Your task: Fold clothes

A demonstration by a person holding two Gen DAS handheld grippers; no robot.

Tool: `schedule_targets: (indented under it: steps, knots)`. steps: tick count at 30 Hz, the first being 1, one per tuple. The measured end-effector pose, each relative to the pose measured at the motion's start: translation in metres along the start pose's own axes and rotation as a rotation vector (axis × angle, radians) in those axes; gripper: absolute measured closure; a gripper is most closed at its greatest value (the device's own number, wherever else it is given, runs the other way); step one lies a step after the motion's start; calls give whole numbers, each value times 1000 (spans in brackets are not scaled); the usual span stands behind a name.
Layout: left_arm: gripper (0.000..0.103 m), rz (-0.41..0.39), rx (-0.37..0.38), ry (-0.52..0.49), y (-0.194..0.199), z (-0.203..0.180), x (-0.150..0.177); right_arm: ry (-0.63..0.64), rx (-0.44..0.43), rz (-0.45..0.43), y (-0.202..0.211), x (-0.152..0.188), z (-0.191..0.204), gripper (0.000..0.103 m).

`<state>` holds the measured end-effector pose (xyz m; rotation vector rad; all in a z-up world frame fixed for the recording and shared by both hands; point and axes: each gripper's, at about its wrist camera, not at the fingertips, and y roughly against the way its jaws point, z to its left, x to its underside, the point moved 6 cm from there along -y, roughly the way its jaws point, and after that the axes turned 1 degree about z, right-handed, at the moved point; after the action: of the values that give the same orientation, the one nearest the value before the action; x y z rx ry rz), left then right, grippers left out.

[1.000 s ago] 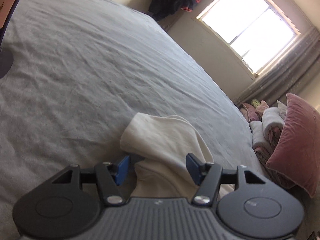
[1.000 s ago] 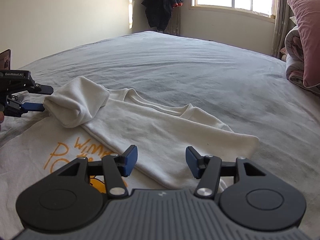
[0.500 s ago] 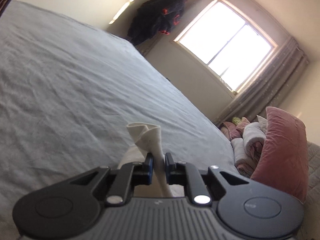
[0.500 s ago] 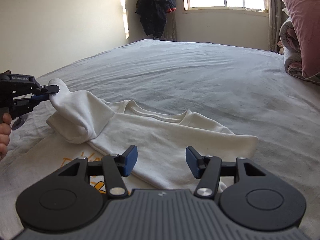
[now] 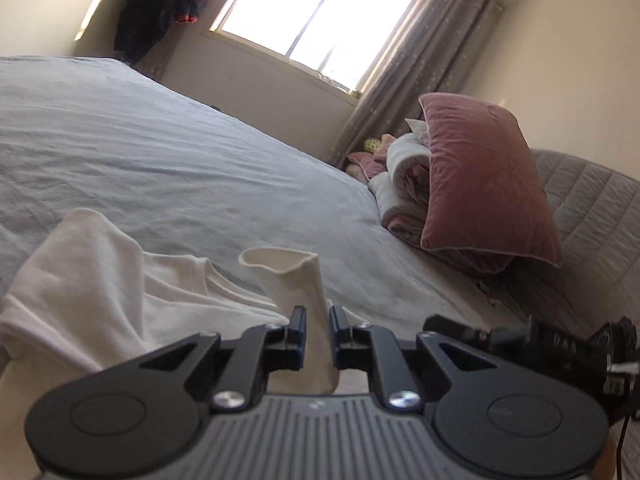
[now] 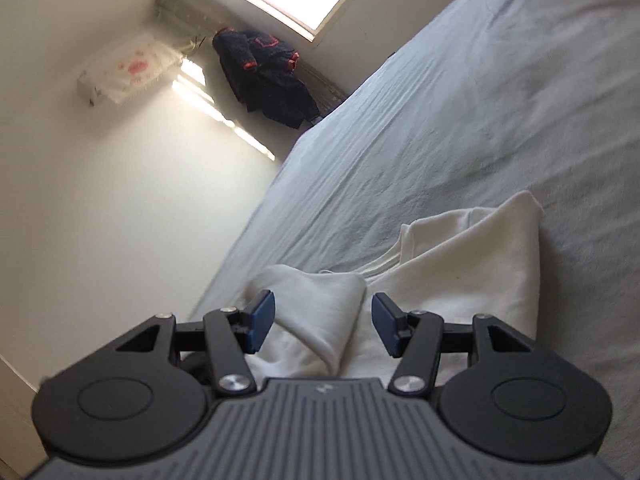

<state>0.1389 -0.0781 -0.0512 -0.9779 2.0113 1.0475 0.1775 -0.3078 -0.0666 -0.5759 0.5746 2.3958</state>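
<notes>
We are in the sleeve-folding step: our left gripper [image 5: 317, 334] is clenched on the white shirt's [image 5: 100, 280] sleeve at lower centre, our right gripper [image 6: 323, 322] is released, so next we should carry the sleeve across the body.

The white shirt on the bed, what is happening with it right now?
A person is folding a white shirt on a grey bed with two handheld tools. The left tool is shut on a piece of the shirt's fabric and holds it raised. The right tool is open, its jaws either side of a bunched fold without pressing on it.
</notes>
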Motion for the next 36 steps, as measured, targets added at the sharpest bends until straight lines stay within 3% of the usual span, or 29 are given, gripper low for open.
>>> schedule_targets:
  steps: [3,5,9,11,13,17,22,26,30,36]
  knots:
    - [88,88,27,-51,-11,-9,15,-122,-70,8,0,-2,-11,45]
    - [79,134,47,-73,-13,-12,22,-149,-36,17,-4,0,-17,45]
    - [64,110,22,-123,-1,-8,20,-114,39,30,-7,3,-12,45]
    - [53,106,1,-95,3,2,12,-82,59,33,-8,3,-6,45]
    - [49,124,-7,-19,0,16,5,-78,60,37,-9,4,-3,44]
    - [49,132,14,184,-18,37,-1,-85,57,37,-14,3,-7,44]
    - [51,81,-27,200,-40,31,-7,-118,33,17,-14,0,-14,44]
    - [64,73,-2,121,-49,11,-6,-169,3,4,-10,-2,-20,44]
    - [66,104,70,-14,-53,-11,5,-226,-33,-15,-4,-5,-26,42]
    - [67,247,164,-167,-62,-33,32,-286,-69,-43,3,-7,-33,40]
